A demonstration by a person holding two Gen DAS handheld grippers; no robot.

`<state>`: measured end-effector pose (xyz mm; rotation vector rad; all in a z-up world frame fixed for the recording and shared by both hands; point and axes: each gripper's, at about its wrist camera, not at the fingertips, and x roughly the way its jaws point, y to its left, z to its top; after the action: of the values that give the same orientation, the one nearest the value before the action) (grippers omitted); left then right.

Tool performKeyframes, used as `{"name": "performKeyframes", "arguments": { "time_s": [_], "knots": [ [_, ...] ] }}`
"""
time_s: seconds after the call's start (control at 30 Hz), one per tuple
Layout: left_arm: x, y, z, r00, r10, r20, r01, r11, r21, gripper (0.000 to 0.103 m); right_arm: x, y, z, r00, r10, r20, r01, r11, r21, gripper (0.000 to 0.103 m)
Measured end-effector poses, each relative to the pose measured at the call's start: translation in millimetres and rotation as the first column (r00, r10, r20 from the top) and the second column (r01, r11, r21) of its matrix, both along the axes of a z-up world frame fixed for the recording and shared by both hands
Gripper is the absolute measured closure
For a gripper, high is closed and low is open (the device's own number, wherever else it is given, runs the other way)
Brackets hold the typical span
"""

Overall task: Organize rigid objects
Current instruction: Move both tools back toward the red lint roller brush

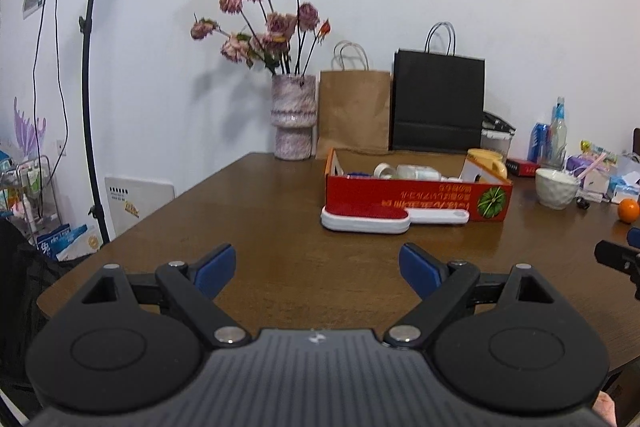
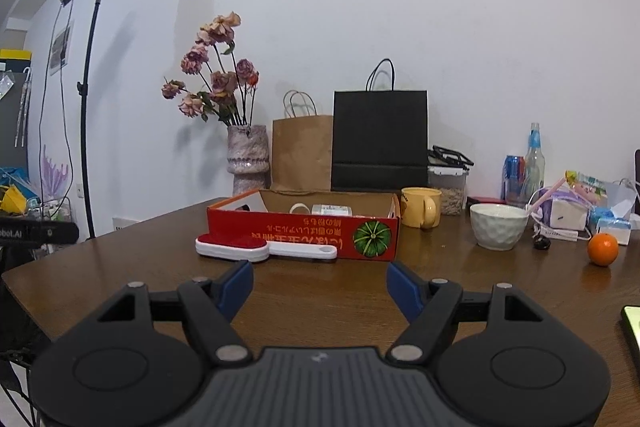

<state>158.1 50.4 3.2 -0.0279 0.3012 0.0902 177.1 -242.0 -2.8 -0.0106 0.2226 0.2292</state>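
Observation:
A red open cardboard box [image 1: 416, 197] [image 2: 304, 233] stands on the brown table [image 1: 256, 227] [image 2: 480, 287] and holds several small white items. A white lint brush with a red pad [image 1: 366, 219] [image 2: 240, 245] lies flat against the box's front side. My left gripper [image 1: 316, 269] is open and empty, hovering over the table short of the brush. My right gripper [image 2: 320, 291] is open and empty, just short of the box front. A tip of the right gripper shows at the right edge of the left wrist view [image 1: 618, 259].
A vase of dried roses [image 1: 292, 119] [image 2: 248, 157], a brown paper bag [image 1: 354, 111] [image 2: 302, 151] and a black bag [image 1: 438, 103] [image 2: 380, 139] stand behind the box. A yellow mug [image 2: 420, 207], white bowl [image 2: 498, 225], orange [image 2: 603, 249], bottles and packets are at right. A light stand [image 2: 86, 107] is at left.

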Motion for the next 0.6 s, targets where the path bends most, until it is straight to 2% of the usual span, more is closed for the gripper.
{"name": "performKeyframes", "arguments": {
  "time_s": [0.17, 0.3, 0.47, 0.6],
  "knots": [
    [27.5, 1.4, -8.6, 0.999, 0.013, -0.052, -0.013, 1.0, 0.01, 0.012, 27.1, -1.5, -3.9, 0.999, 0.005, -0.039, -0.004, 1.0, 0.011, 0.03],
    [63.6, 4.1, -17.5, 0.991, 0.046, -0.124, -0.042, 0.999, 0.033, 0.012, 58.4, -5.1, -0.6, 0.997, 0.023, -0.067, -0.022, 1.0, 0.019, 0.03],
    [117.7, 10.6, -18.8, 0.981, 0.031, -0.192, -0.026, 0.999, 0.03, 0.012, 122.1, -10.9, 5.2, 0.981, 0.087, -0.171, -0.078, 0.995, 0.058, 0.037],
    [162.1, 16.7, -13.5, 0.974, -0.021, -0.226, 0.018, 1.0, -0.013, 0.012, 177.5, -12.3, 6.2, 0.963, 0.128, -0.237, -0.11, 0.99, 0.09, 0.038]
  ]
}}
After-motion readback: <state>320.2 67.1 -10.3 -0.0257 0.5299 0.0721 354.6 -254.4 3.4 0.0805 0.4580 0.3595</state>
